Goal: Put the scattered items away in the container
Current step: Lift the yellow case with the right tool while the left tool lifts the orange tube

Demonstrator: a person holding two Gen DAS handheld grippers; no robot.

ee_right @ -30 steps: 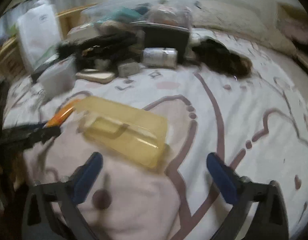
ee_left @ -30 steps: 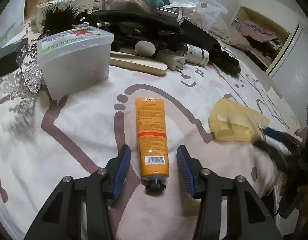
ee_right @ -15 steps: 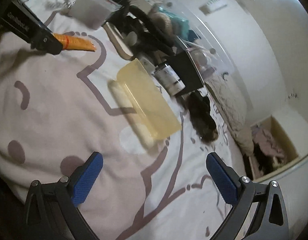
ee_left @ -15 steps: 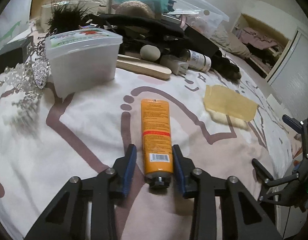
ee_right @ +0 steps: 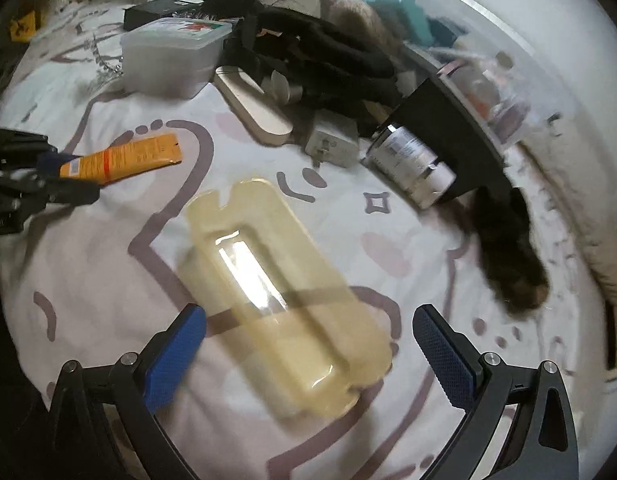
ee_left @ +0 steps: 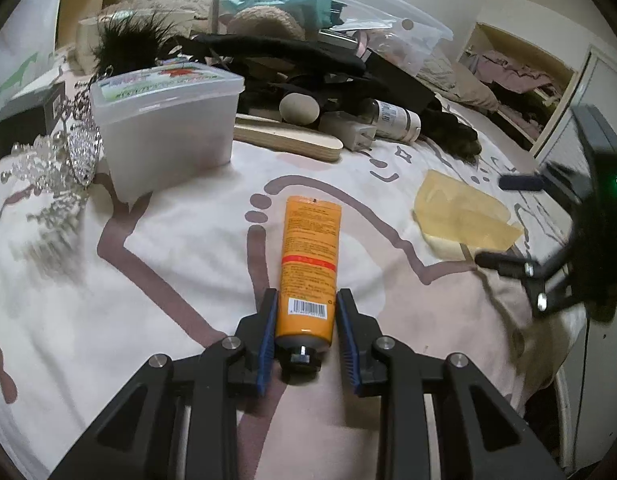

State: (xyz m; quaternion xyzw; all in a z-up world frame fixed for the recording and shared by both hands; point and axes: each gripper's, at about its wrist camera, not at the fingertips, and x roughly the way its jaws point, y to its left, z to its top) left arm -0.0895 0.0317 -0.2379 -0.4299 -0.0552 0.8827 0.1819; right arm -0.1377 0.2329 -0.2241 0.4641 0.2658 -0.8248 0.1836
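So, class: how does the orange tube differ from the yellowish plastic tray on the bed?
The orange tube is opaque and printed; the tray is see-through and plain. The tube is narrow and rounded; the tray is broad and flat. The left gripper clamps the tube; the right gripper stands open over the tray. Both lie on the bedsheet.

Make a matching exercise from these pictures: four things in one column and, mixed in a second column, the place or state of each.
Things:
1. orange tube
2. yellow tray
3. white charger
4. lidded white tub

Place or state:
a. next to the silver tiara
b. between the left gripper's blue pads
c. ahead of the open right gripper
d. between the wooden board and the labelled bottle

Pairs: 1-b, 2-c, 3-d, 4-a
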